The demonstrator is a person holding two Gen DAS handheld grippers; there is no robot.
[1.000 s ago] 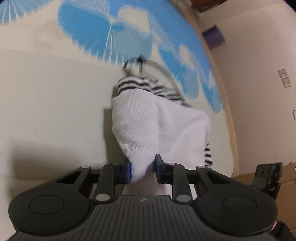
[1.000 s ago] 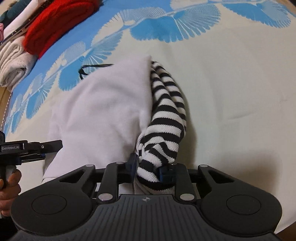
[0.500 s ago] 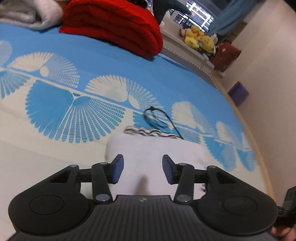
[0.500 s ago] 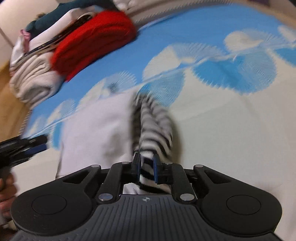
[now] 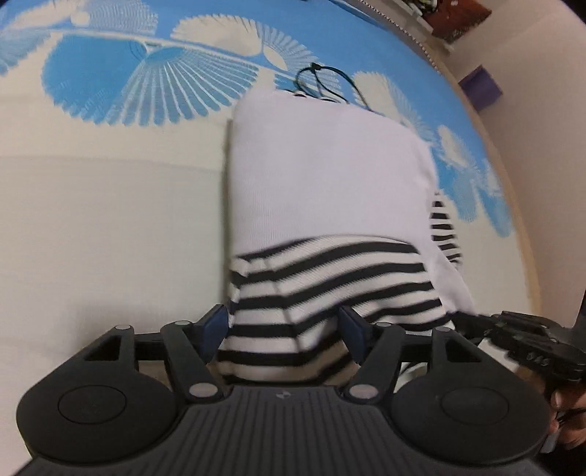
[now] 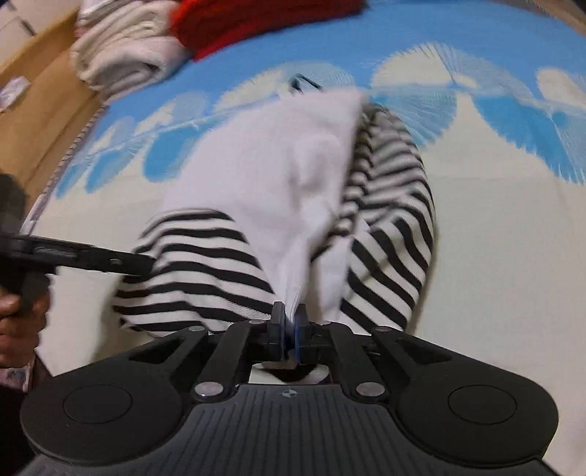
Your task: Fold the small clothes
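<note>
A small top [image 5: 329,183], white in the body with black-and-white striped sleeves [image 5: 329,285], lies partly folded on the bed. One striped sleeve is laid across its near end; its near white edge [image 6: 293,293] is lifted and bunched.

The garment [image 5: 329,175] is soft knitted cloth: its white part shows fine ribbing and a matt face, its black-and-white striped part [image 5: 322,289] a slightly coarser knit. The bedsheet [image 5: 110,219] is smooth matt woven cloth, printed with blue fans. The left gripper [image 5: 284,327] and right gripper [image 6: 289,320] are matt black plastic, ridged on the body, with blue rubbery pads [image 5: 214,324] and dull metal pins. Near the sheet's far edge lie a red fuzzy blanket [image 6: 256,18] and cream towelling [image 6: 124,55].
</note>
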